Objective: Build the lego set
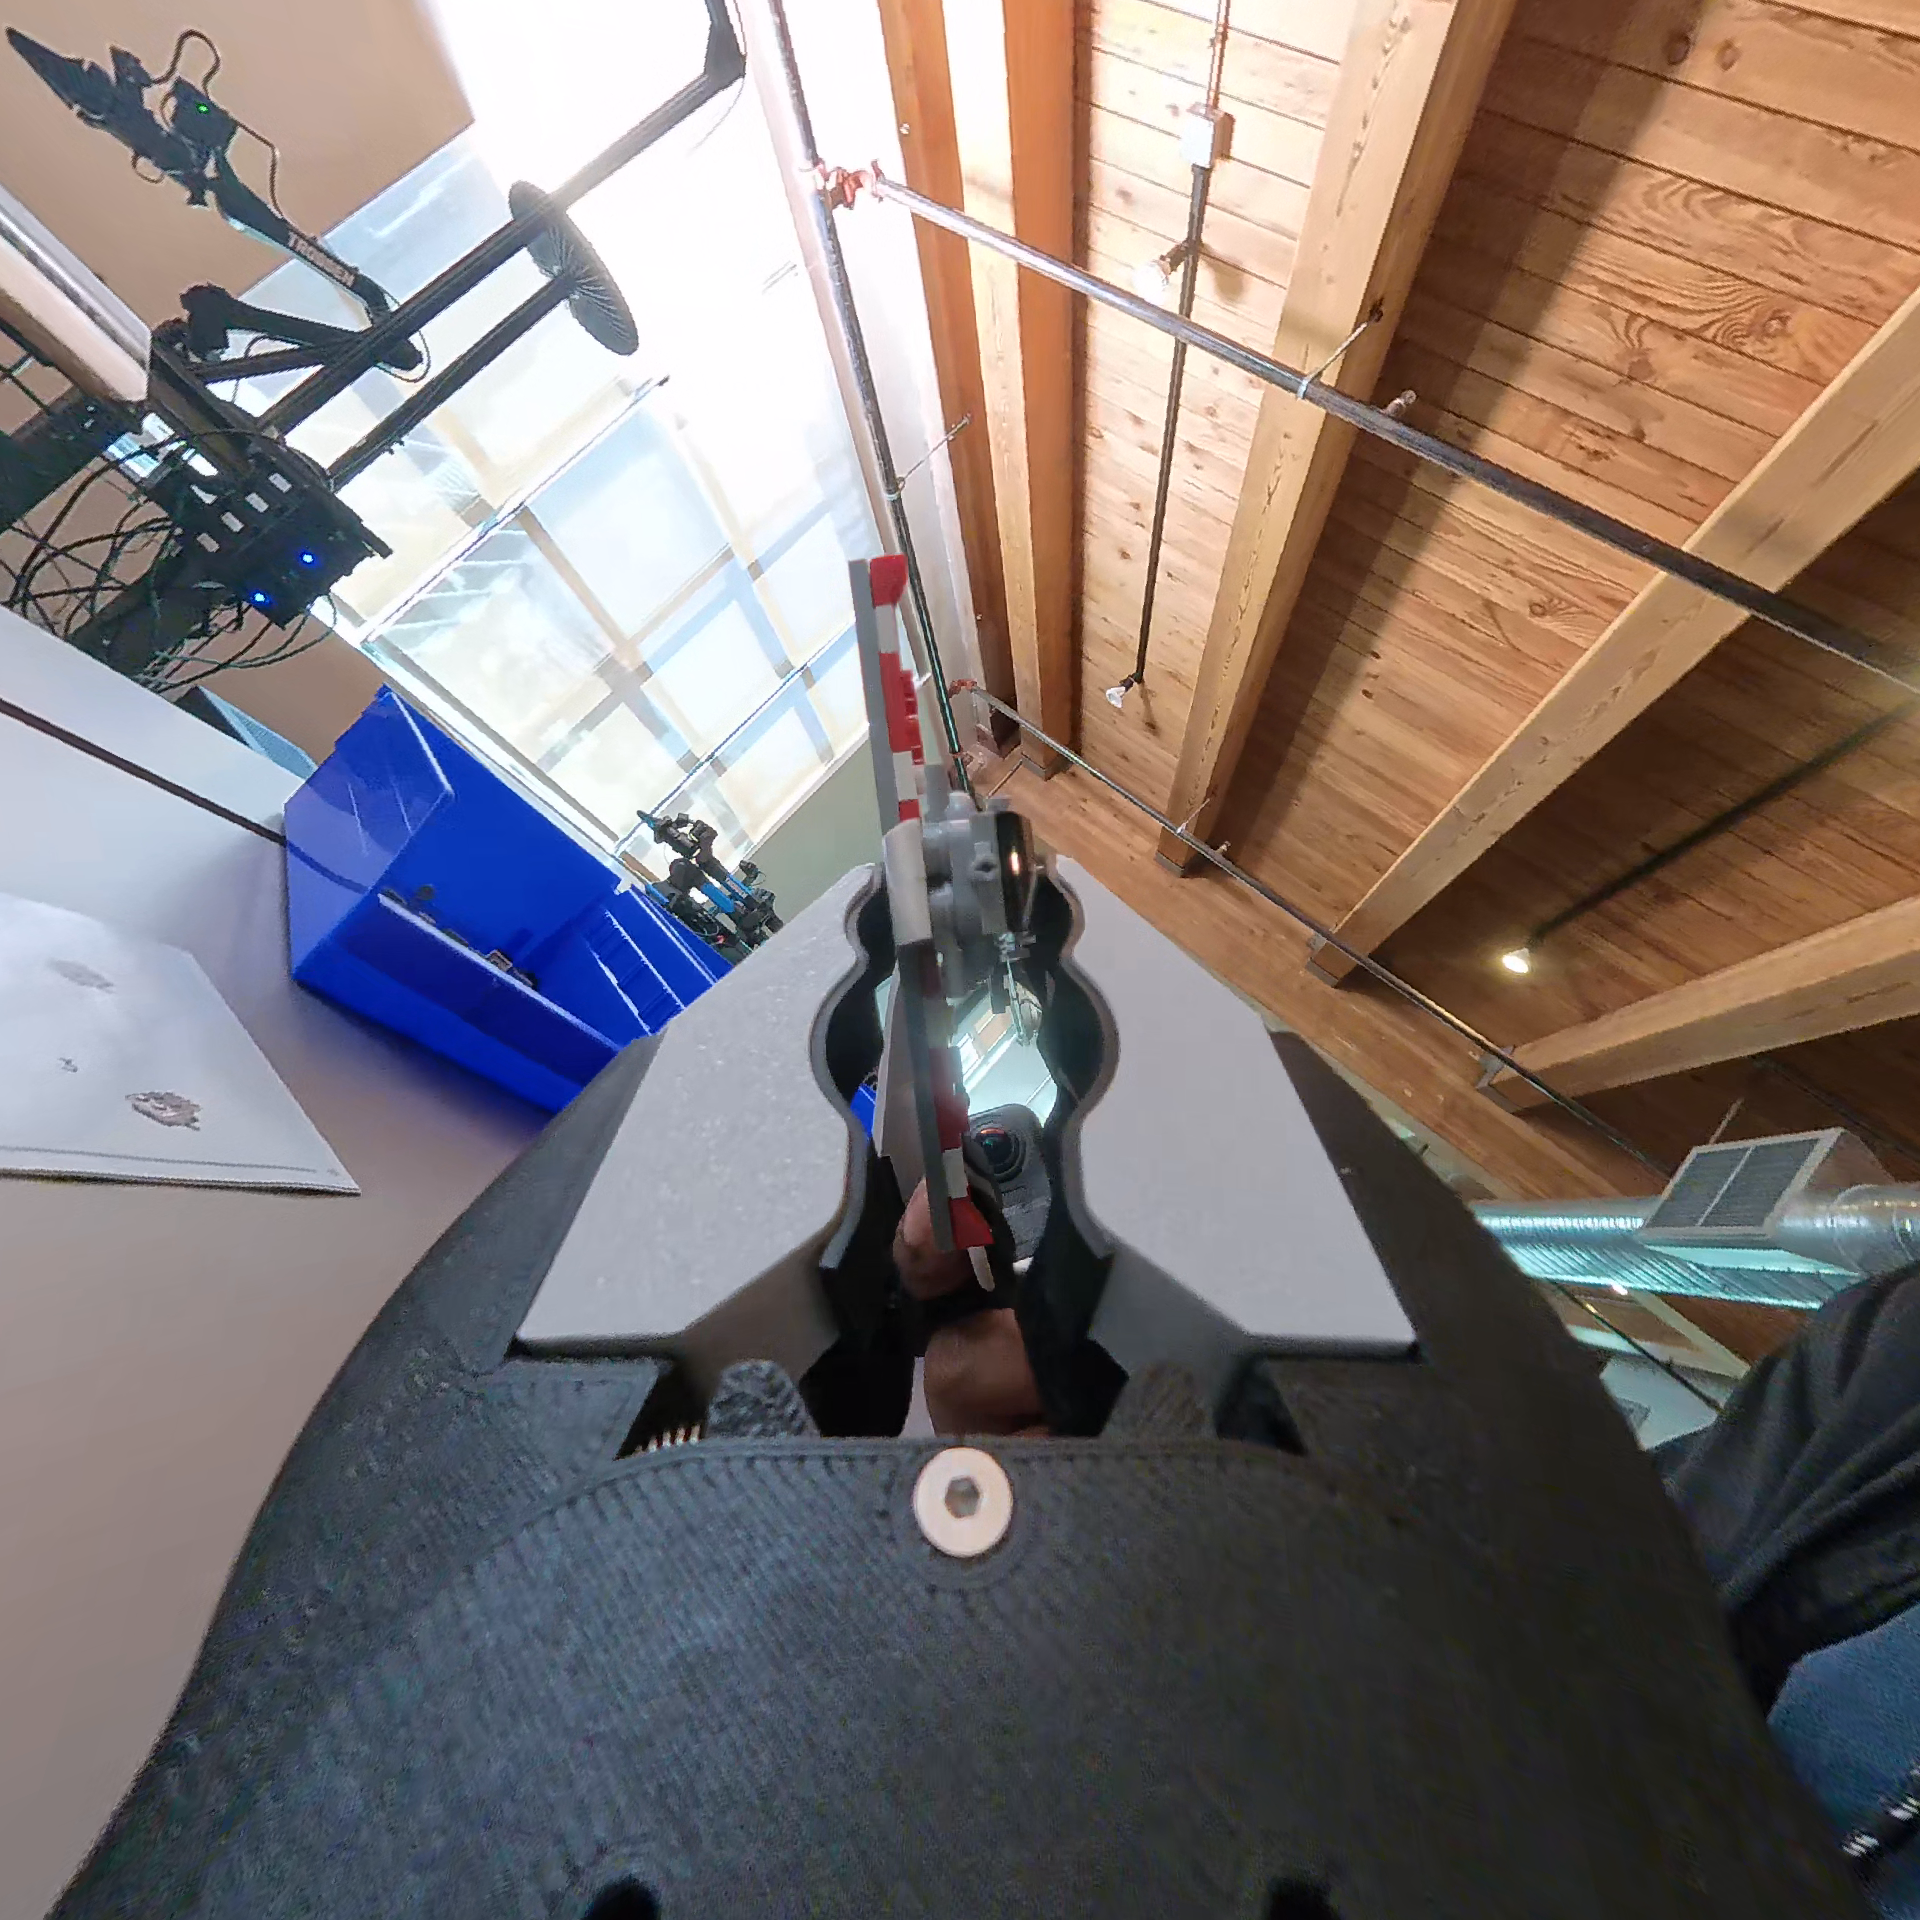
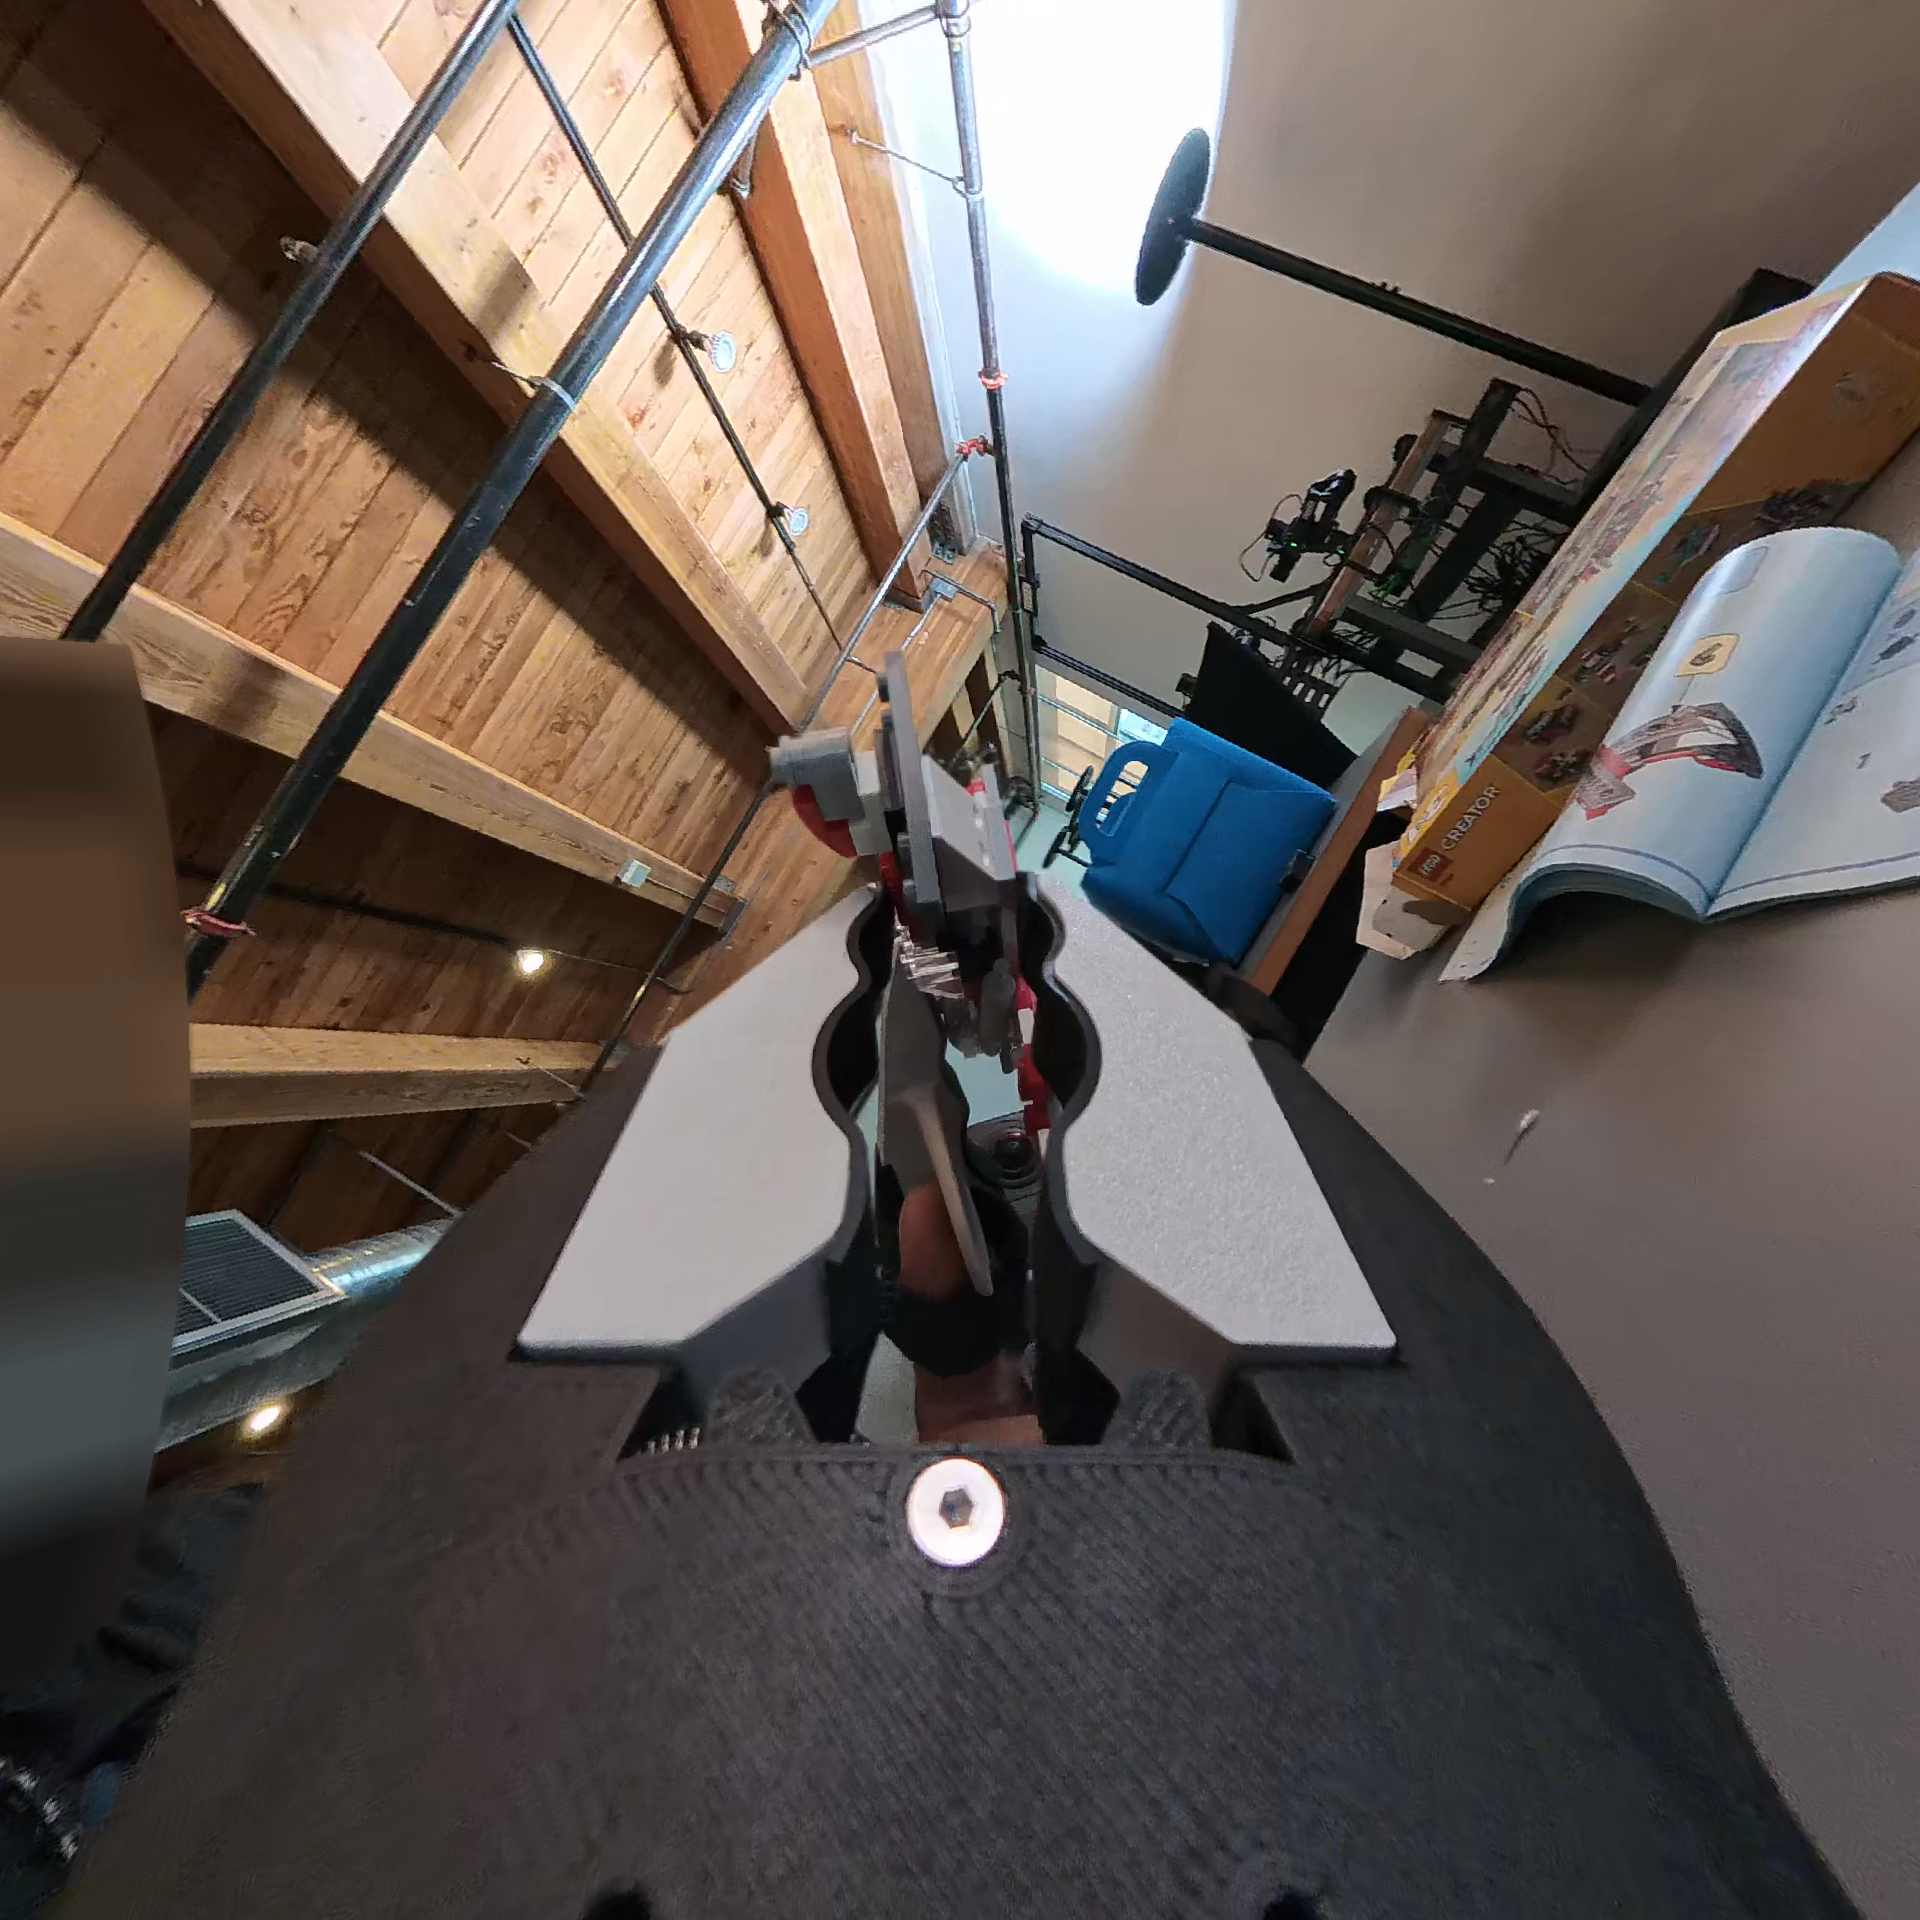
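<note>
— Both tongs grip the same lego model from opposite ends: the left gripper (image 1: 961, 894) has its grey fingers narrowed onto it, and the right gripper (image 2: 951, 914) is clamped on it too.

— What does the lego model (image 1: 925, 883) look like?

— Thin, flat and long, held up in the air edge-on between the pads; grey plates with red and white pieces. From the right, the lego model (image 2: 925, 862) shows a smooth grey curved plate, red bits and a few clear parts.

— And the fingers?

— Matte grey pads with wavy inner edges, on black ribbed printed bodies.

— What differs between views?

— Only the left shows a glossy blue bin (image 1: 457, 894) and a pale sheet (image 1: 135, 1049) on the table (image 1: 208, 1351). Only the right shows an open instruction booklet (image 2: 1745, 727), a cardboard box (image 2: 1662, 582) and a blue bag (image 2: 1205, 842). Both show wooden ceiling planks (image 1: 1558, 416).
</note>
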### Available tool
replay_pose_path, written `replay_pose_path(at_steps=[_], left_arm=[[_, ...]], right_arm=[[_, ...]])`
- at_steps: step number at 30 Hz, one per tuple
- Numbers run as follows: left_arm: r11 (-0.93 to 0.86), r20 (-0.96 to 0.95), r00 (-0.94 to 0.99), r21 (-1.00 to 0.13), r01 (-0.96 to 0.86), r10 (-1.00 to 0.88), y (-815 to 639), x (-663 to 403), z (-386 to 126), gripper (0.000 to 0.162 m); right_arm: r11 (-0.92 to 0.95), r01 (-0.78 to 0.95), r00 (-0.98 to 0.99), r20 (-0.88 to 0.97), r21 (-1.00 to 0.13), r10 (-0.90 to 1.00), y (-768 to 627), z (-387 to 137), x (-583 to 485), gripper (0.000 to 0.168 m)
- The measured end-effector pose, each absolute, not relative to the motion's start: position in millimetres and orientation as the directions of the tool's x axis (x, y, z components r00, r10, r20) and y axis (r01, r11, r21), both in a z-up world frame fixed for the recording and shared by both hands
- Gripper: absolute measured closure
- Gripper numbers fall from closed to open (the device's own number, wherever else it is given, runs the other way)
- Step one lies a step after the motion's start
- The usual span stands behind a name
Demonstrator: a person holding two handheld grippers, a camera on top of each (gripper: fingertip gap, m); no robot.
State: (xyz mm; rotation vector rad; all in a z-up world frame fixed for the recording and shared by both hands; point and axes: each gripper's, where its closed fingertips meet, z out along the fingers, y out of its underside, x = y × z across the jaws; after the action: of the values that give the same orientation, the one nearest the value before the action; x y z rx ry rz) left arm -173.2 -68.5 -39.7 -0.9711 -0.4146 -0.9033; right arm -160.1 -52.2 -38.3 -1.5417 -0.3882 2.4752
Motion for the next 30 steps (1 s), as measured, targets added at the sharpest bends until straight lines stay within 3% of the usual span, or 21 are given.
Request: replay_pose_path(at_steps=[18,30], left_arm=[[0.276,0.607,0.612,-0.558,0.783,-0.507,-74,-166,-31,0.135],[0.287,0.595,0.61,-0.551,0.784,-0.523,-75,-165,-29,0.135]], right_arm=[[-0.927,-0.055,-0.466,-0.812,-0.37,0.351,-56,-29,-154,0.146],[-0.951,-0.052,-0.511,-0.81,-0.304,0.287,-58,-25,-155,0.144]])
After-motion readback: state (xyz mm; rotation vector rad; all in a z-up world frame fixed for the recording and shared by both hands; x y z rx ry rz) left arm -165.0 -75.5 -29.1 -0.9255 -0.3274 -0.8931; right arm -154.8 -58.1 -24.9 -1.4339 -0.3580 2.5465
